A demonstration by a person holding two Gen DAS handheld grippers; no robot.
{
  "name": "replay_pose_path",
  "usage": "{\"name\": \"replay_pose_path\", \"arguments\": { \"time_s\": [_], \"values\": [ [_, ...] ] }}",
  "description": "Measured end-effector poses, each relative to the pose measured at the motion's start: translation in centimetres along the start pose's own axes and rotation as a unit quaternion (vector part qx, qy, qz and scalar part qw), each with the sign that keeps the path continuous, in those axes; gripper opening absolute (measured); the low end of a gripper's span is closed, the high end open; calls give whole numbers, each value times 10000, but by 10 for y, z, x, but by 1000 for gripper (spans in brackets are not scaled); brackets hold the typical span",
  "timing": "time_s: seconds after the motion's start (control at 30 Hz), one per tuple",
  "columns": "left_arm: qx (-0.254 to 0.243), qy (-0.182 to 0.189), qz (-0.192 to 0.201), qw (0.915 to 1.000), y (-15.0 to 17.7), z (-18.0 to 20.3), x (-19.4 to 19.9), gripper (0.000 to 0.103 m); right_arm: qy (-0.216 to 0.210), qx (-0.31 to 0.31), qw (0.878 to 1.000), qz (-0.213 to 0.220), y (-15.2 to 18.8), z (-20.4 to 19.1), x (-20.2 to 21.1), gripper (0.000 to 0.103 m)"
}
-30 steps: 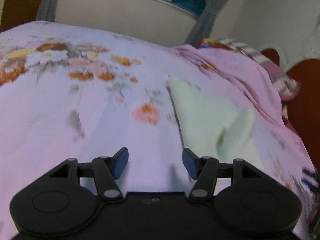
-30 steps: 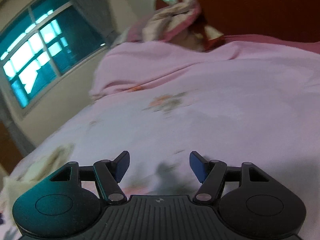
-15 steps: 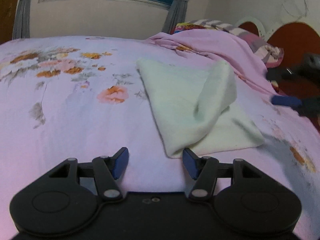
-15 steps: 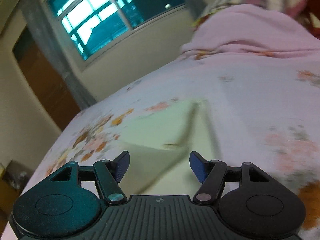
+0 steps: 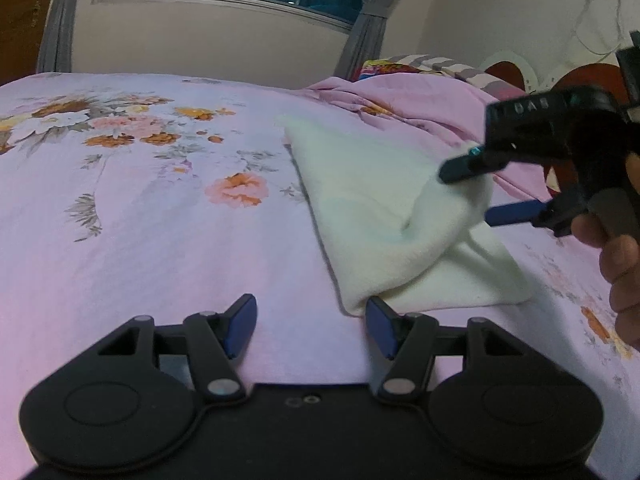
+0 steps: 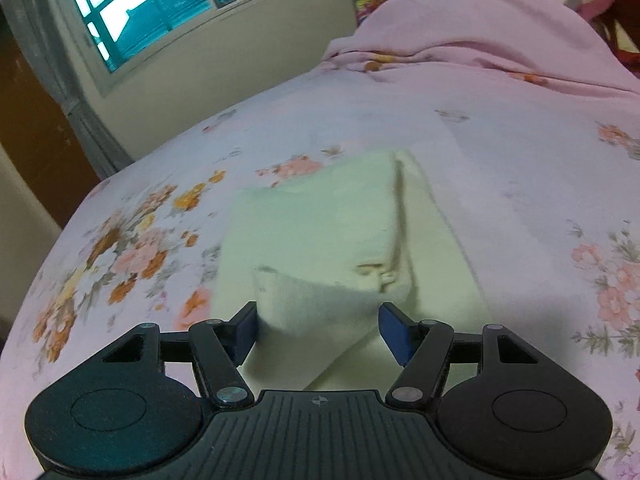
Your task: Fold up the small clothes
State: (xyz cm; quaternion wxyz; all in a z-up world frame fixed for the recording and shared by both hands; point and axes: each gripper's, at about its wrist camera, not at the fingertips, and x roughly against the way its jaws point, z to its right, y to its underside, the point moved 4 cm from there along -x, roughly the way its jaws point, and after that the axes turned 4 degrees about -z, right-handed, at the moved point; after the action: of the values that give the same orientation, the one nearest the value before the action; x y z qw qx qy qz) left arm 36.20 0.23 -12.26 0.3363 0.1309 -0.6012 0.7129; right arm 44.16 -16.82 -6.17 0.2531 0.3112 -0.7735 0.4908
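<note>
right gripper (image 6: 318, 326) spread wide around raised cream cloth (image 6: 320, 240) corner, left gripper (image 5: 310, 322) open at cloth's near edge, floral bedsheet (image 5: 140, 220)

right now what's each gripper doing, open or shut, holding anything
Left gripper: open, empty, low over the bedsheet beside the near corner of the cream cloth.
Right gripper: open, the cloth's raised fold between its fingers, not clamped.

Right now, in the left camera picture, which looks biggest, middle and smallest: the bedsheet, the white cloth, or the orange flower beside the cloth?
1. The bedsheet: it fills most of the picture.
2. The white cloth: it takes up a much smaller patch of the bedsheet.
3. The orange flower: smallest by far, just a printed spot.
</note>
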Motion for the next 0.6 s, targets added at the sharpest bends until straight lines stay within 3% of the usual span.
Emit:
{"name": "replay_pose_path", "arguments": {
  "time_s": [0.17,0.2,0.27,0.43,0.6],
  "values": [
    [93,-133,-6,9999,-1,2,-2,60,-15,-90,9999,51,1,10,3,63],
    [136,-139,-5,9998,-1,2,-2,60,-26,-84,9999,66,1,11,5,37],
    [215,-138,-4,9997,-1,1,-2,60,-49,-172,9998,12,2,16,4,15],
    [266,-147,-15,9995,-1,0,-2,60,-305,-26,9989,341,2,20,17,10],
    [664,28,6,9978,0,-10,-2,62,-173,86,9987,471,12,39,22,10]
  ]
}}
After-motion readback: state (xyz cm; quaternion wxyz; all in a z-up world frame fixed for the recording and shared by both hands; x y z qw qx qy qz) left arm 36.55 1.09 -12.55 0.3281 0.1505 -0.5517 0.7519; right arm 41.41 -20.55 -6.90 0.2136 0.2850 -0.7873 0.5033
